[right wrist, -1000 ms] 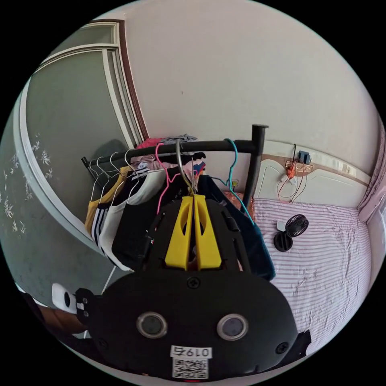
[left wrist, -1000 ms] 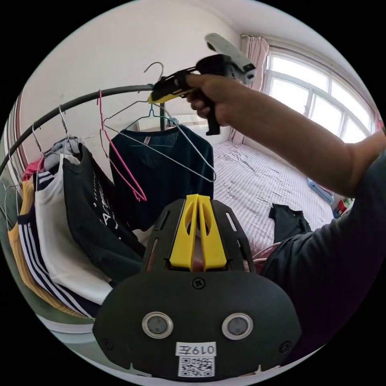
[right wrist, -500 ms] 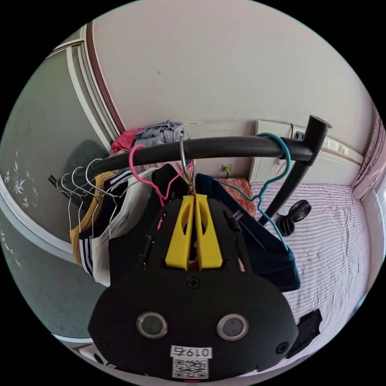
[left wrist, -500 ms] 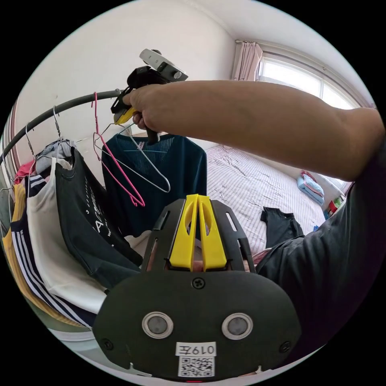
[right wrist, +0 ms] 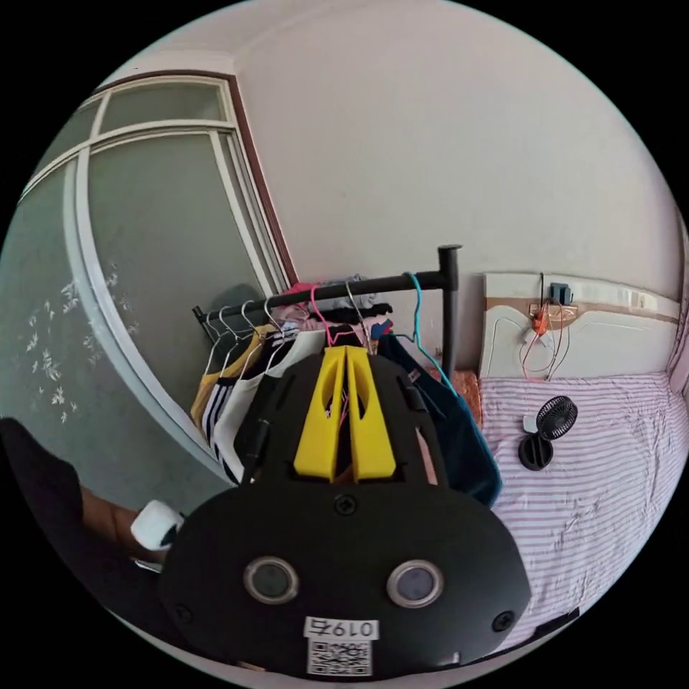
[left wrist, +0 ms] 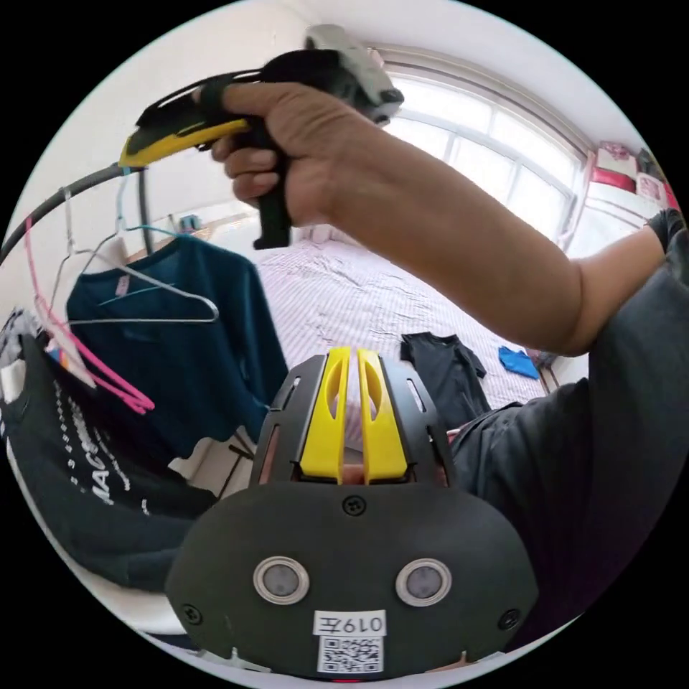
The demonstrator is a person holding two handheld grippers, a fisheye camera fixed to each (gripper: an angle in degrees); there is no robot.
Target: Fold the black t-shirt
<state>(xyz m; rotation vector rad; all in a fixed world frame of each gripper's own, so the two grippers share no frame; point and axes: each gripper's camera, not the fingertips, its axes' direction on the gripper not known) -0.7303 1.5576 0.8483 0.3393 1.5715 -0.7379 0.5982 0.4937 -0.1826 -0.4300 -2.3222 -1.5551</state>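
Right tool [right wrist: 346,352], which half a second ago had its yellow jaws pinched on the neck of a bare wire hanger right at the rail, now sits back from the rack with the jaws pressed together on nothing; in the left gripper view the same tool [left wrist: 154,140] is held high in the person's hand [left wrist: 287,154], clear of the rail [left wrist: 64,194]. The wire hanger [left wrist: 143,298] now hangs on its own in front of the teal top [left wrist: 172,352], beside a pink hanger [left wrist: 86,359]. The left tool [left wrist: 349,355] has its jaws close together with a thin gap between them, gripping nothing. My reading is that the emptied hanger has been put back, so both tools are free to turn to the folding, which has not begun. The black t-shirt [left wrist: 445,373] lies on the bed [left wrist: 337,301], spread loosely, sleeves out, soft and matte with slight rumpling, on a pink-and-white striped sheet that is itself creased. A small blue cloth [left wrist: 518,361] lies just beside it. On the rack hang limp knit garments, among them a dark printed shirt [left wrist: 86,474]; the rail is a smooth dark tube, the hangers thin bent wire.
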